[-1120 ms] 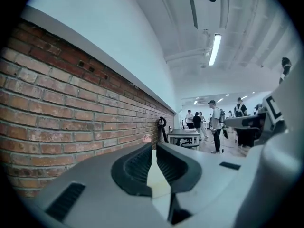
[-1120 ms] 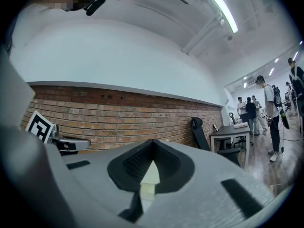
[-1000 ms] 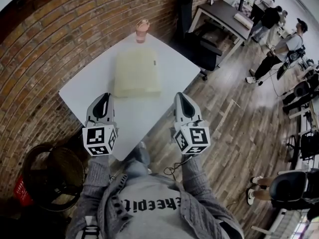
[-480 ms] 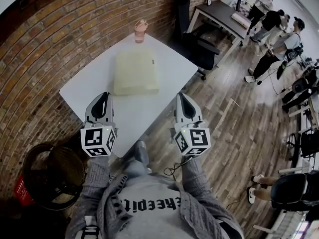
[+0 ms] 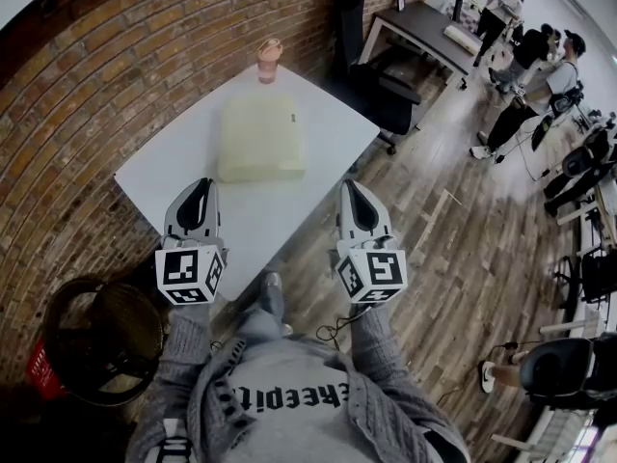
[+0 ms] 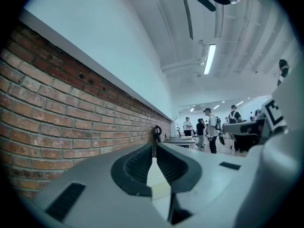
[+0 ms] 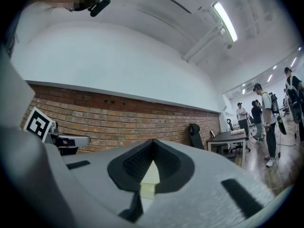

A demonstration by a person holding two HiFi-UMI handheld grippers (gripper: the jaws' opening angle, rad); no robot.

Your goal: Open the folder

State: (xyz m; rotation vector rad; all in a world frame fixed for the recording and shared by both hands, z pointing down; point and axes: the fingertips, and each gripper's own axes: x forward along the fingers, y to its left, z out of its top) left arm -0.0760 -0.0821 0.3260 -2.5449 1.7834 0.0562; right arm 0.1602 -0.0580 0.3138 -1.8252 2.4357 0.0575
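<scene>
While it lies closed and flat, the pale yellow folder (image 5: 262,139) is seen on the far half of the white table (image 5: 174,167), with no gripper touching it. A pink cup (image 5: 270,60) is shown beyond it at the table's far corner, apart from the folder.

The left gripper (image 5: 202,187) is held above the near part of the table, well short of the folder. In the left gripper view its jaws are pressed together at the tips with nothing between them (image 6: 154,148). The right gripper (image 5: 348,187) is held level with it, at the table's right edge. Its jaws are likewise closed and empty in the right gripper view (image 7: 152,145).

A brick wall (image 5: 87,95) is seen behind and to the left of the table. A black office chair (image 5: 386,90) and a dark desk (image 5: 424,22) are shown farther off on the wooden floor (image 5: 453,249), where several people (image 5: 525,75) are standing.
</scene>
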